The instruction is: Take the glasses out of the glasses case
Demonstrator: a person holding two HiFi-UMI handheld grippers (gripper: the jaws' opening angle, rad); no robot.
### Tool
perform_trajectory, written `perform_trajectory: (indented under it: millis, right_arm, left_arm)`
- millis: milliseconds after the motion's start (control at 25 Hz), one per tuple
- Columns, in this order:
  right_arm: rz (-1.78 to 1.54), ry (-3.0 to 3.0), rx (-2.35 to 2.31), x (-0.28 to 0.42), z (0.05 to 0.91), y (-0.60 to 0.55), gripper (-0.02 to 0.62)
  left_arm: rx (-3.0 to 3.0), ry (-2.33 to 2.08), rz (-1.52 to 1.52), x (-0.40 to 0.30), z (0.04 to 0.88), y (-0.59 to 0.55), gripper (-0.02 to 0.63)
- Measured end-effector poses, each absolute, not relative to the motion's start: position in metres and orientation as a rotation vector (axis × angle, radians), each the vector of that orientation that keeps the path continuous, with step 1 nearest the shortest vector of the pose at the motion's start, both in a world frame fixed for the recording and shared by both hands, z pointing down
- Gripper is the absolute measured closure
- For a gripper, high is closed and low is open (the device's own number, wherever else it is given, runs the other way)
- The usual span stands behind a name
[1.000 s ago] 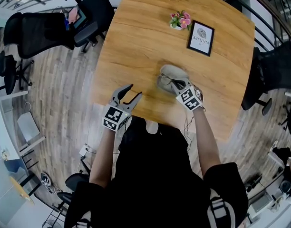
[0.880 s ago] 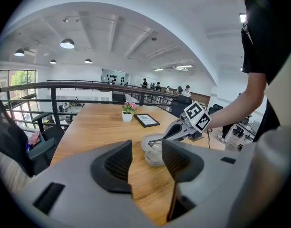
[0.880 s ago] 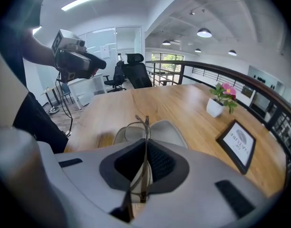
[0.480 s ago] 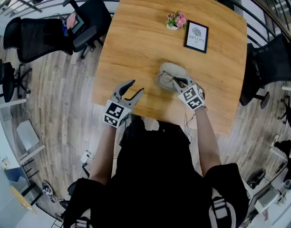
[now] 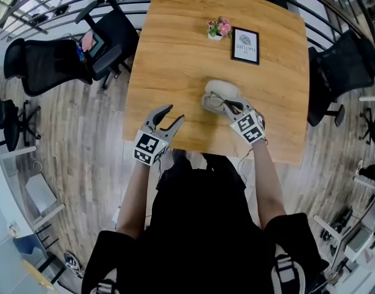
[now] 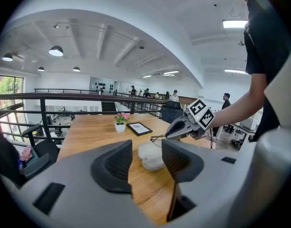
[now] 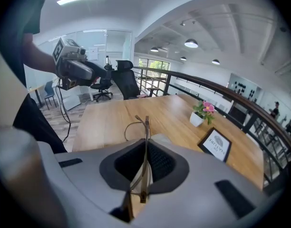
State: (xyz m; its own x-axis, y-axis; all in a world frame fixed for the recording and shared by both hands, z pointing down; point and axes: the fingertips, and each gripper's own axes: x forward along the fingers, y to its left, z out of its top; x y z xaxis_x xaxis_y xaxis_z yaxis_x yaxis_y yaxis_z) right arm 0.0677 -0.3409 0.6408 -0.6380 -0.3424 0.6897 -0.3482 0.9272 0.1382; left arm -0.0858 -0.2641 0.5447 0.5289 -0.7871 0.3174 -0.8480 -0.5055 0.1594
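**A:** A wooden table (image 5: 175, 54) in an open-plan office, with dark chairs around it. How far along is the job?

**B:** I'd say most of the way. The pale case (image 5: 219, 89) lies on the table. The glasses (image 5: 222, 101) hang just above the case, on its near side. From the left gripper view they look lifted off it, not resting inside.

**A:** What has hold of them?

**B:** The right gripper (image 5: 234, 109), just right of the case and nearer the person. Its 2 jaws are pinched almost together on the thin frame. In its own view a temple runs straight up between the pads, and 1 lens rim curls out beyond them.

**A:** And the other claw?

**B:** The left gripper (image 5: 171, 116) hovers well to the left of the case, nearer the person. Its jaws stand apart with nothing between them. The case only shows through the gap, far off.

**A:** Is the case touched by either?

**B:** Neither grips it, as far as I can see. I can't tell whether some part of the glasses brushes its top.

**A:** So what is left?

**B:** Judging from this, the pulling-out is nearly done. What remains is to carry the glasses clear of the case and set them down, likely on the bare wood beside it. The flowers (image 5: 218, 27) and the picture frame (image 5: 245, 45) stand well beyond the case, out of the way.
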Motion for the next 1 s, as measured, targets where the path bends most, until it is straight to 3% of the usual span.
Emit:
perform_trajectory:
  millis: [1000]
  right_arm:
    - [-0.054, -2.348, 0.756, 0.049, 0.575, -0.285, 0.571]
  left_arm:
    - [2.648, -1.309, 0.273, -0.124, 0.511, -0.216, 0.394]
